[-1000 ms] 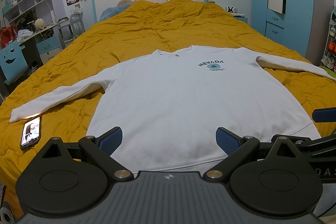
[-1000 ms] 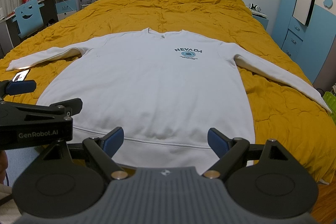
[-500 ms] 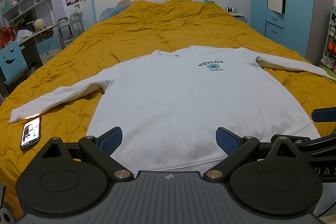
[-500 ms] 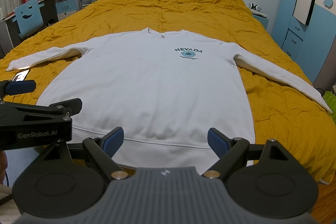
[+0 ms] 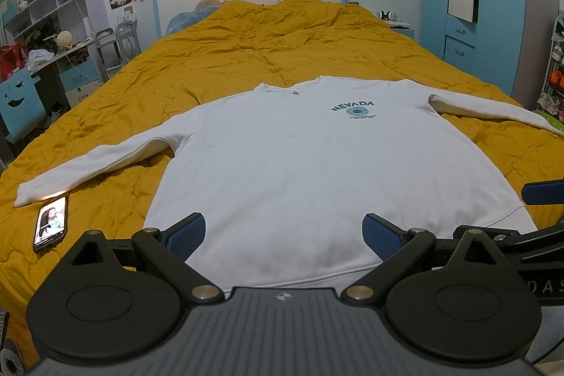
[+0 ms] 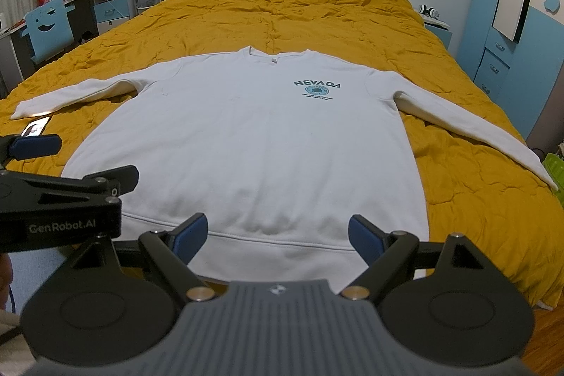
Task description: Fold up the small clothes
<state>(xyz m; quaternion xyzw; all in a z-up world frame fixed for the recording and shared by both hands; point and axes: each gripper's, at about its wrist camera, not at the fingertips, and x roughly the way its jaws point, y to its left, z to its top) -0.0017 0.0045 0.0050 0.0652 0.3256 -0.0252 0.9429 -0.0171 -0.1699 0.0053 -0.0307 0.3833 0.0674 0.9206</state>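
Note:
A white long-sleeved sweatshirt (image 5: 310,164) with a dark "NEVADA" print lies flat and face up on the bed, both sleeves spread out; it also shows in the right wrist view (image 6: 268,143). My left gripper (image 5: 283,233) is open and empty, held above the hem. My right gripper (image 6: 278,235) is open and empty, also above the hem. Each gripper shows at the edge of the other's view.
A yellow quilt (image 5: 268,51) covers the bed. A lit phone (image 5: 51,223) lies on the quilt near the left sleeve cuff. A desk and shelves (image 5: 42,59) stand to the left, and a blue wardrobe (image 5: 486,6) to the right.

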